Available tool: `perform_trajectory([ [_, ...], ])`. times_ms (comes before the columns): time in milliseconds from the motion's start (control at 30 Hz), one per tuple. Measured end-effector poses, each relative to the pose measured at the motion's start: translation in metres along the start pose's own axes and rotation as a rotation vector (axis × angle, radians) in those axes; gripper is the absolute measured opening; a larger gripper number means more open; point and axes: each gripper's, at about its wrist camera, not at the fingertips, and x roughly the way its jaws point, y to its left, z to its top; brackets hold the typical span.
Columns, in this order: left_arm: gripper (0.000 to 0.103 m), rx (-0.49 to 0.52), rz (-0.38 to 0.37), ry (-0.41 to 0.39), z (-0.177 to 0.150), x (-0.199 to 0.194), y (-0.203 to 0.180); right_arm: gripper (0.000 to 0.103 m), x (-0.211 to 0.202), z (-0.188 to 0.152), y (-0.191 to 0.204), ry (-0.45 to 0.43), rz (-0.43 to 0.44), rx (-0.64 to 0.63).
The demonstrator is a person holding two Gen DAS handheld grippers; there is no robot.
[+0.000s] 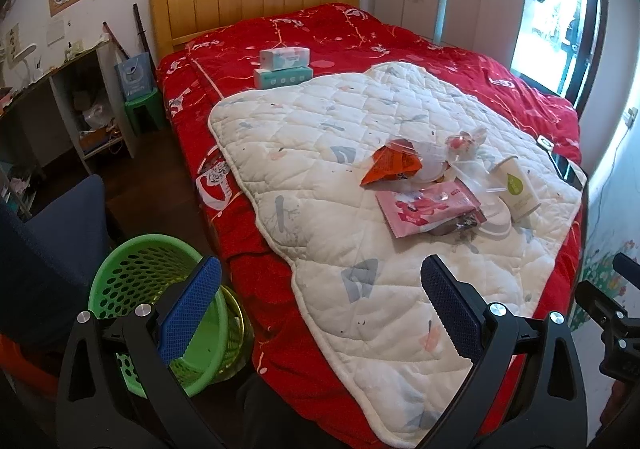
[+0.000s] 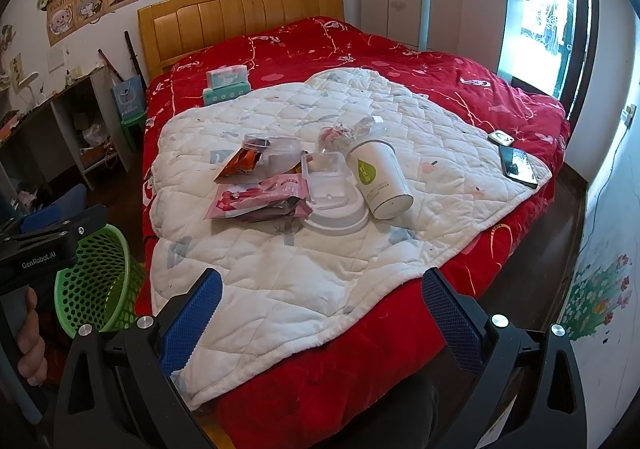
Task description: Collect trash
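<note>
Right wrist view: paper cup [image 2: 380, 179] lies tipped, base toward the camera

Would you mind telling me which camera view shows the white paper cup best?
The right wrist view: the white paper cup lies on its side with its whole length and green drop logo unobstructed. In the left wrist view the cup sits farther toward the edge, more distorted.

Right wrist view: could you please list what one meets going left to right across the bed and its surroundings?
Green basket → orange snack bag → clear plastic tray → white paper cup → phone.
</note>
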Motion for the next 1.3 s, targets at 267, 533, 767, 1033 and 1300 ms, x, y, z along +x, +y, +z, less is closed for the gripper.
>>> perform_trajectory([
  [267,0.098,0.005,0.008,0.000,0.008,0.009,-0.004,0.097,0.010,0.007,-0.002,0.009,0.002,-0.007],
  [533,0.098,0.009,0.012,0.004,0.018,0.019,-0.004,0.097,0.017,0.014,-0.003,0.013,-0.004,-0.025],
  [767,0.098,0.012,0.006,0.023,0.025,0.031,-0.005,0.097,0.030,0.022,-0.014,0.029,-0.001,-0.027],
  [1033,0.098,0.008,0.008,0.046,0.029,0.045,-0.003,0.096,0.050,0.042,-0.036,0.042,0.014,-0.008],
  [1300,0.096,0.006,0.006,0.064,0.036,0.060,0.000,0.095,0.086,0.069,-0.059,0.077,0.051,0.013],
])
